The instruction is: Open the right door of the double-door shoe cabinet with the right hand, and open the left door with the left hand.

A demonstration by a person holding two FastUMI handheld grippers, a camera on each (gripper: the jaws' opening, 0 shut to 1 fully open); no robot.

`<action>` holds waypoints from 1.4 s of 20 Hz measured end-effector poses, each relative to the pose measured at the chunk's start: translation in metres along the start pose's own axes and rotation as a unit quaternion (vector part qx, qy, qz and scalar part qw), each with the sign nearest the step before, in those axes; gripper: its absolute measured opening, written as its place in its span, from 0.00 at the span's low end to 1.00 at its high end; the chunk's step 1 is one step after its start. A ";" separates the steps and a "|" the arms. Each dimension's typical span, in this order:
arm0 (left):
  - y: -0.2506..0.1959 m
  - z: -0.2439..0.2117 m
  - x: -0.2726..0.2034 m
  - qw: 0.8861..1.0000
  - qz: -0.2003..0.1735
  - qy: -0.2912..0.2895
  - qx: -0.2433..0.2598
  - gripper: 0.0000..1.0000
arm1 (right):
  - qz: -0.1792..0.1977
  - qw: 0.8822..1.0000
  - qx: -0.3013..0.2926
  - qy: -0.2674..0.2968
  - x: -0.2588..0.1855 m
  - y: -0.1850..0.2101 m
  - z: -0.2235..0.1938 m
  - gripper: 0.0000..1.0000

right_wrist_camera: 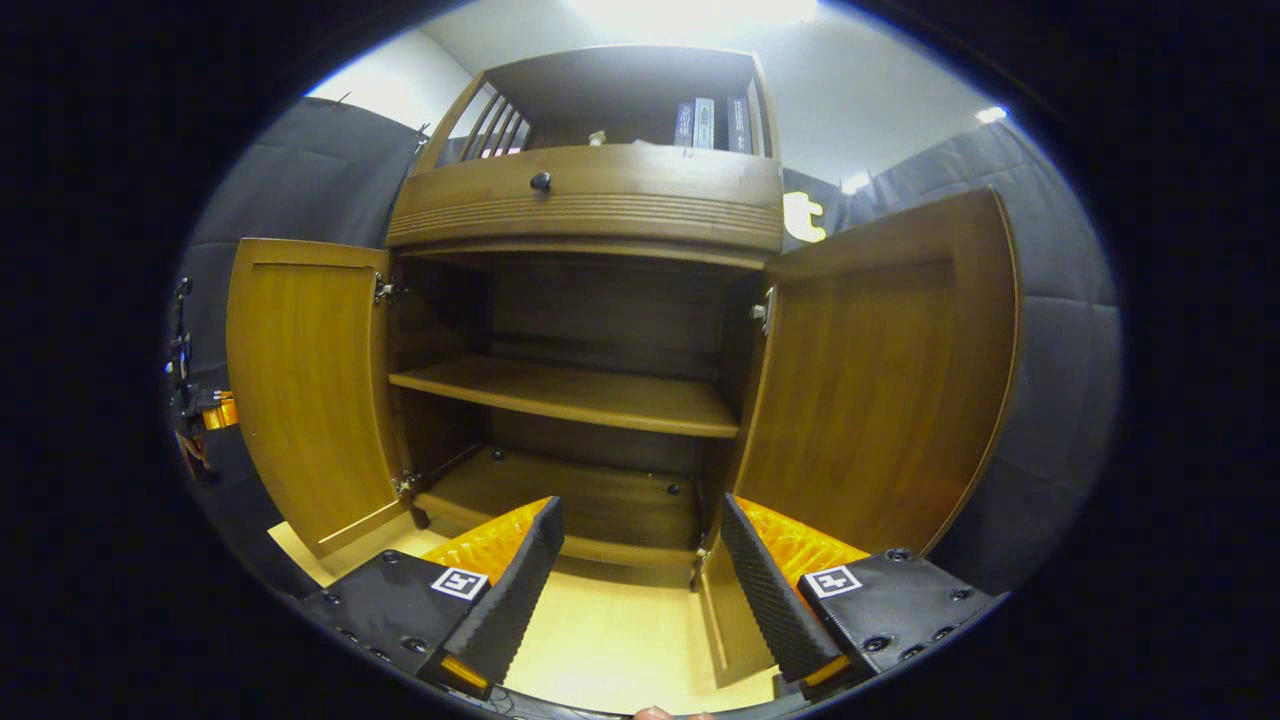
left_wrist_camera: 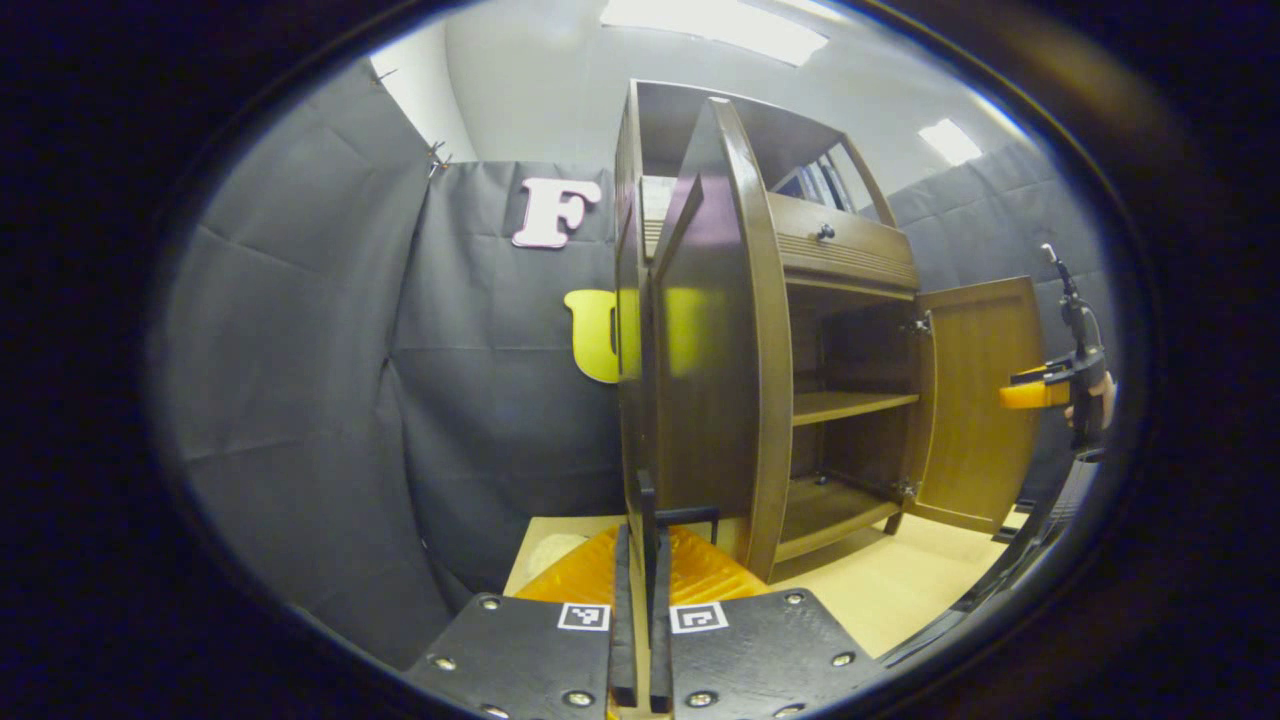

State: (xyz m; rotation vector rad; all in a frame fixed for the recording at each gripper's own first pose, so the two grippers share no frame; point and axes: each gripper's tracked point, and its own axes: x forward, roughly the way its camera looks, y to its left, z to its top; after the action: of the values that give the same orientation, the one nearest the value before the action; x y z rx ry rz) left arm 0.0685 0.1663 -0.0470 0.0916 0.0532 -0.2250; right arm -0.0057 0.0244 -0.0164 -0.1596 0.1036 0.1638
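Left gripper view: left tool clamps left door's edge.

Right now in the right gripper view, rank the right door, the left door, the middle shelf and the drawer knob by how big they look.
1. Right door, though it sits nearest the camera.
2. Left door.
3. Middle shelf.
4. Drawer knob, by far the smallest.

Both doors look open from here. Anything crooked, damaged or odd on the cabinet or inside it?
Nothing stands out. The left door and right door both hang open on their hinges, and the shelf sits level with nothing on it. The left hand-held gripper is closed on the left door's edge; the right hand-held gripper is open.
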 end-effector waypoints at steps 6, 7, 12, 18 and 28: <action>0.001 0.001 -0.030 0.999 0.049 0.018 -0.013 0.07 | -0.018 0.999 0.031 -0.038 -0.009 -0.022 0.018 0.96; -0.003 0.007 -0.041 0.998 0.055 0.016 -0.017 0.07 | -0.018 0.998 0.034 -0.046 -0.011 -0.027 0.022 0.97; -0.033 0.058 -0.083 0.993 0.117 -0.010 -0.015 0.07 | 0.006 0.999 0.039 -0.029 -0.022 -0.039 0.013 0.99; -0.096 0.104 -0.107 0.988 0.138 -0.047 -0.039 0.58 | 0.060 0.997 0.044 -0.008 -0.043 -0.033 -0.009 0.97; -0.158 0.092 -0.108 0.976 0.203 -0.023 -0.079 0.96 | 0.077 0.995 0.060 -0.010 -0.070 -0.065 -0.019 0.97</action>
State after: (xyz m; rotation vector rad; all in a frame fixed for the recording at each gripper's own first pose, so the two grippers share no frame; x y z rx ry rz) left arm -0.0680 0.0279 0.0381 -0.0614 0.0049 0.1866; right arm -0.0648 -0.0523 -0.0172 -0.0295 0.1053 0.3129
